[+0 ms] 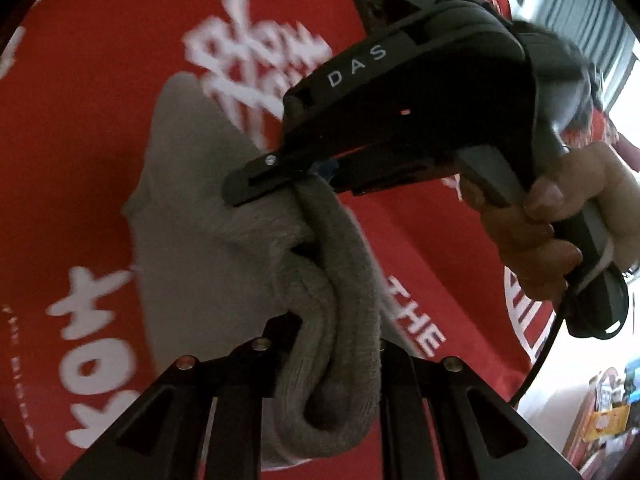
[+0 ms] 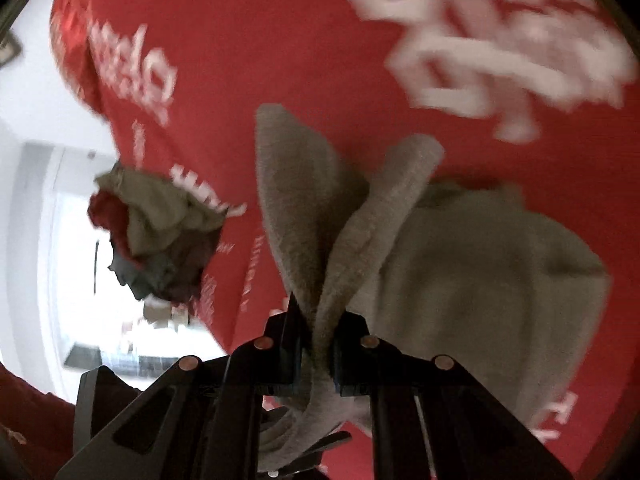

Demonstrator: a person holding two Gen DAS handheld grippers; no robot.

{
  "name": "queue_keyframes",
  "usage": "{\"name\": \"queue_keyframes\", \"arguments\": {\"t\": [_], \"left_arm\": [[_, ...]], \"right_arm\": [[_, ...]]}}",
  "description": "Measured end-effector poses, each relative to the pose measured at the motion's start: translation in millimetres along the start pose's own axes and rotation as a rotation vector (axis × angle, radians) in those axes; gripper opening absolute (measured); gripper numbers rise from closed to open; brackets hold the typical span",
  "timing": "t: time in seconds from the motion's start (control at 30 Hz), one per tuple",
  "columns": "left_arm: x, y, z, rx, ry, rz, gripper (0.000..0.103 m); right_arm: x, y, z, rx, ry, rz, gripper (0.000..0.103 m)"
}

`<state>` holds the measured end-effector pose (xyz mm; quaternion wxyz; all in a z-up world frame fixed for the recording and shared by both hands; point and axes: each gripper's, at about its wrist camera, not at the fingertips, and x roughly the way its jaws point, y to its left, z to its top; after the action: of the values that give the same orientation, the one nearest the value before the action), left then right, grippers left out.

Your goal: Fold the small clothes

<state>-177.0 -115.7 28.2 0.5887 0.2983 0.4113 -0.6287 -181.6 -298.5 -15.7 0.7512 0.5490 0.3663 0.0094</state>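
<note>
A small grey knitted garment [image 1: 208,208] hangs bunched over the red cloth, held at two places. At the bottom of the left wrist view, my left gripper [image 1: 336,344] is shut on a thick fold of it. My right gripper [image 1: 272,184], a black tool in a person's hand [image 1: 560,220], comes in from the right and is shut on another bunched edge just above. In the right wrist view, the right gripper [image 2: 320,332] pinches a twisted strip of the grey garment [image 2: 480,272], and two flaps stick up past the fingers.
A red cloth with large white lettering [image 1: 80,100] covers the surface under both grippers [image 2: 260,40]. A heap of olive, red and dark clothes [image 2: 156,236] lies at its left edge. Beyond that edge is a bright room. Household clutter [image 1: 608,412] sits low at the right.
</note>
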Motion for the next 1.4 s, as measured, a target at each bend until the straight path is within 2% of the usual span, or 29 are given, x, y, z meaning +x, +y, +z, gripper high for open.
{"name": "queue_keyframes", "arguments": {"t": [0.07, 0.17, 0.23, 0.33, 0.37, 0.4, 0.43, 0.47, 0.53, 0.67, 0.73, 0.87, 0.97, 1.0, 1.1, 1.13, 1.17, 1.2, 1.3, 1.33, 1.4], "left_arm": [[31, -17, -3, 0.013, 0.056, -0.013, 0.014], [63, -30, -11, 0.027, 0.126, -0.005, 0.014], [73, -34, -12, 0.026, 0.147, 0.006, 0.014], [71, -35, -9, 0.031, 0.163, 0.035, 0.015], [69, -36, -8, 0.034, 0.178, 0.051, 0.023], [65, -35, -7, 0.032, 0.194, 0.068, 0.05], [60, -36, -7, 0.022, 0.199, 0.08, 0.065], [51, -32, -8, -0.005, 0.189, 0.091, 0.077], [30, -23, -10, -0.048, 0.183, 0.086, 0.077], [1, 8, -19, -0.151, 0.196, 0.119, 0.077], [-6, 34, -24, -0.214, 0.213, 0.156, 0.077], [-11, 78, -38, -0.293, 0.215, 0.232, 0.077], [-4, 97, -42, -0.349, 0.229, 0.219, 0.077], [0, 101, -42, -0.364, 0.237, 0.222, 0.077], [12, 105, -42, -0.41, 0.253, 0.225, 0.077], [14, 106, -42, -0.421, 0.252, 0.223, 0.077], [15, 106, -42, -0.424, 0.249, 0.225, 0.077], [16, 106, -43, -0.418, 0.249, 0.231, 0.077], [28, 102, -53, -0.379, 0.283, 0.252, 0.077], [34, 102, -58, -0.382, 0.299, 0.248, 0.077], [43, 102, -65, -0.4, 0.319, 0.228, 0.077]], "right_arm": [[-4, -41, -15, 0.073, -0.018, -0.049, 0.012], [1, -99, -31, 0.164, -0.002, -0.123, 0.013], [8, -122, -39, 0.198, 0.012, -0.149, 0.013], [14, -135, -46, 0.223, -0.014, -0.121, 0.013], [13, -135, -48, 0.225, -0.021, -0.12, 0.014], [11, -135, -49, 0.229, -0.025, -0.13, 0.015], [10, -135, -49, 0.239, -0.028, -0.139, 0.024], [6, -134, -51, 0.252, -0.028, -0.173, 0.04], [-1, -134, -53, 0.264, -0.016, -0.223, 0.052], [-22, -126, -79, 0.322, -0.013, -0.23, 0.052], [-28, -119, -98, 0.347, -0.017, -0.192, 0.052], [-32, -101, -126, 0.358, -0.031, -0.104, 0.052], [-23, -96, -136, 0.394, -0.029, -0.032, 0.056], [-16, -98, -138, 0.407, -0.009, -0.024, 0.057], [8, -103, -139, 0.398, 0.06, -0.088, 0.057], [14, -101, -136, 0.391, 0.07, -0.102, 0.05], [16, -99, -133, 0.382, 0.074, -0.111, 0.015], [13, -98, -132, 0.367, 0.074, -0.112, 0.007], [-1, -81, -128, 0.26, 0.054, -0.187, 0.006], [-5, -84, -130, 0.254, 0.054, -0.212, 0.006], [-4, -106, -143, 0.319, 0.08, -0.25, 0.006]]}}
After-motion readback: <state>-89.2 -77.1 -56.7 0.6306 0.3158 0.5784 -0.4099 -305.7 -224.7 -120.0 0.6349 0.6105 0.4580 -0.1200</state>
